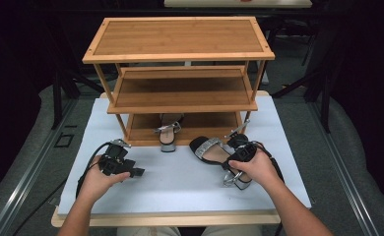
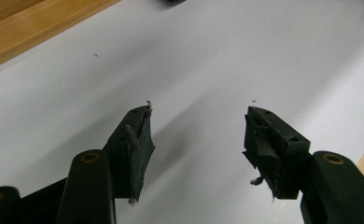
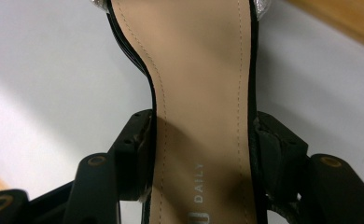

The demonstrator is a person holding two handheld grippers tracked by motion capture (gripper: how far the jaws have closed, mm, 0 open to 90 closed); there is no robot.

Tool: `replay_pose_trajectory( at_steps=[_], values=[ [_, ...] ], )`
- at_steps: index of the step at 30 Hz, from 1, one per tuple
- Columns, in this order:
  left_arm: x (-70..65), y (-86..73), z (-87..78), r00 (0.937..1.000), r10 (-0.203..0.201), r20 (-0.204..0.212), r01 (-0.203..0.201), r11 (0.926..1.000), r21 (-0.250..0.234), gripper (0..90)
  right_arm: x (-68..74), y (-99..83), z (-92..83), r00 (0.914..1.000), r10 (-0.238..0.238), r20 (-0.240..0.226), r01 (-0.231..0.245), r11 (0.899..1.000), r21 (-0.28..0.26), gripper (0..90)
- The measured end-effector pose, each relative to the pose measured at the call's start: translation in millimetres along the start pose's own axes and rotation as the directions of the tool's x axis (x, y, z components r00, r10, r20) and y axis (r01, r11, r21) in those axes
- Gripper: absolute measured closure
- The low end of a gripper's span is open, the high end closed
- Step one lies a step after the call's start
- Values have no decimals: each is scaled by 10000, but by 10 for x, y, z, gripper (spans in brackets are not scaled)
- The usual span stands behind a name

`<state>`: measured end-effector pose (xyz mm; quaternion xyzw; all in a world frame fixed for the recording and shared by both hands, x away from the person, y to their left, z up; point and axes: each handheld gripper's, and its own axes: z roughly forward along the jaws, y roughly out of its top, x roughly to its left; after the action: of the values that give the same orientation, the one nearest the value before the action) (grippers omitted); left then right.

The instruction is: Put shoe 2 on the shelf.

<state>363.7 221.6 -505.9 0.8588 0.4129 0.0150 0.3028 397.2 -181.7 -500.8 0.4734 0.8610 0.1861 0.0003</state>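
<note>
A black high-heeled sandal with a tan insole and a glittery silver toe strap (image 1: 210, 150) lies on the white worktop (image 1: 180, 179), just in front of the right end of a three-tier bamboo shoe rack (image 1: 180, 54), its toe pointing toward the rack. The right gripper (image 1: 241, 153) sits over the sandal's heel end. In the right gripper view its two black jaws flank the narrow waist of the sandal (image 3: 201, 140), one pressed against each black edge of the sole, so they are clamped on it across its width.

The matching second sandal (image 1: 169, 132) stands on the rack's lowest shelf, its silver heel at the shelf's front edge.

The left gripper (image 1: 117, 162) rests in the person's left hand (image 1: 97, 179) on the worktop, well apart from both sandals. In the left gripper view its jaws stand wide apart over bare white surface, with nothing between them.
</note>
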Motion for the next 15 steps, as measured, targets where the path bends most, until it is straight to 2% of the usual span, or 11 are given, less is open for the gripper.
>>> replay_pose_trajectory(
  at_steps=[4, 6, 7, 8, 10, 11, 15],
  values=[
    [16, -4, 0, 10000, 18, -16, -18, 10000, 38, 415, -21, 102, 73, 9995, 320, 66, -319, 9991, -267, 425],
    [20, -5, 2, 10000, 10, -10, -10, 10000, 44, 415, -10, 174, 122, 9984, 424, 363, -406, 9980, -489, 425],
    [21, -5, 2, 10000, 6, -5, -6, 10000, 35, 415, 22, 197, 118, 9966, 801, 192, -794, 9962, -361, 425],
    [21, -5, 2, 10000, 9, -3, -9, 10000, 35, 415, 7, 216, 145, 9977, 647, 209, -634, 9962, -589, 425],
    [20, -6, 3, 10000, 10, -1, -10, 10000, 35, 415, 6, 249, 175, 9953, 848, 465, -812, 9939, -744, 424],
    [20, -5, 4, 10000, 26, 1, -26, 10000, 35, 415, 11, 264, 173, 9927, 1057, 579, -1023, 9930, -586, 424],
    [19, -2, 13, 10000, 35, -13, -35, 10000, 77, 415, -4, 308, 208, 9896, 1246, 715, -1186, 9895, -832, 422]
  ],
)
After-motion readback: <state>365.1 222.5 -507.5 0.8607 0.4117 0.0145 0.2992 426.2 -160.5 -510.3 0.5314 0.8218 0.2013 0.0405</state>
